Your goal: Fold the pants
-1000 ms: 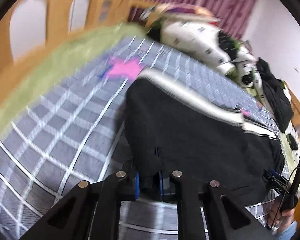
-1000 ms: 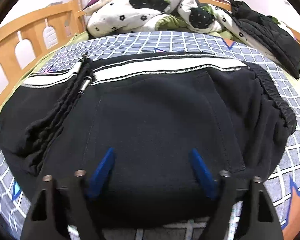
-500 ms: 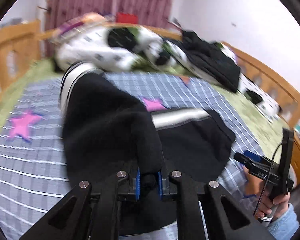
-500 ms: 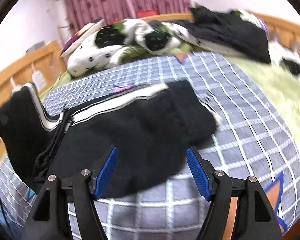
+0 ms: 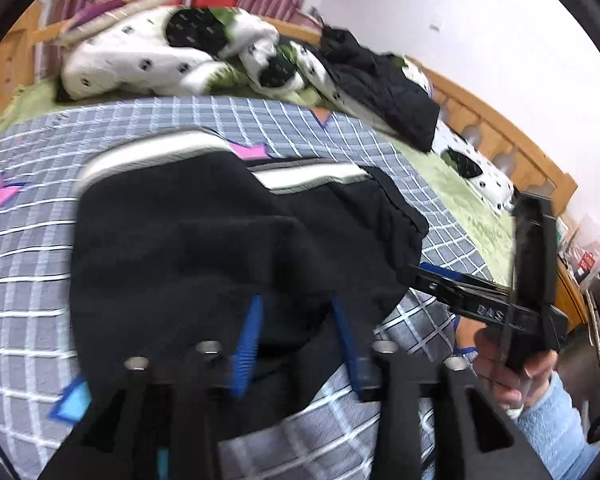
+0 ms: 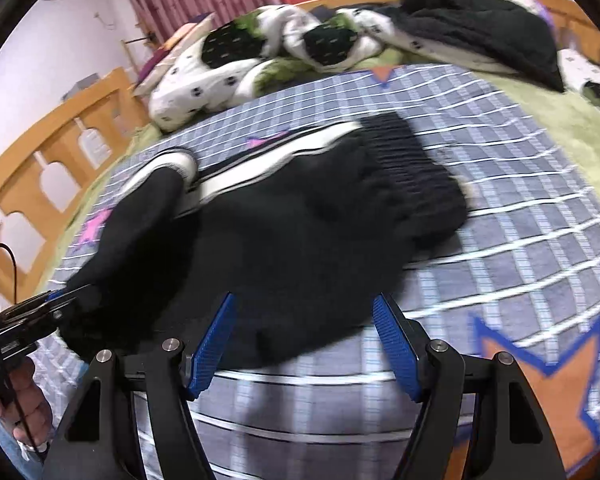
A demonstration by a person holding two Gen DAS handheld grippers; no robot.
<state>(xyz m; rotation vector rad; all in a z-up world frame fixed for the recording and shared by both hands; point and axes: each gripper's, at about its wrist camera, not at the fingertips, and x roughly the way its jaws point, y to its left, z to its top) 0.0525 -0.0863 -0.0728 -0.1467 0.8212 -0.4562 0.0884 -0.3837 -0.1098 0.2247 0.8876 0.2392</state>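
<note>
Black pants point(image 5: 220, 240) with white side stripes lie folded over in a heap on the checked bed sheet point(image 5: 28, 280). My left gripper point(image 5: 296, 304) hovers at the near edge of the pile, jaws opening; black cloth lies loosely between the blue pads point(image 5: 248, 332) and neither pad presses on it. In the right wrist view the pants point(image 6: 300, 232) fill the middle. My right gripper point(image 6: 305, 300) stands open just above their near hem, gripping nothing. The right gripper point(image 5: 440, 280) shows at the right of the left wrist view, and the left gripper point(image 6: 52, 300) at the far left of the right wrist view.
A white quilt with black patches point(image 6: 236, 64) and a black jacket point(image 6: 480, 28) are piled at the head of the bed. Wooden rails point(image 6: 52, 148) run along the sides. Green bedding point(image 5: 460, 208) borders the sheet. A hand in a light blue sleeve point(image 5: 540, 396) holds the right gripper.
My left gripper carried a pant leg across onto the rest of the pants, then its jaws parted and let go of the cloth. My right gripper drew back a little, still open.
</note>
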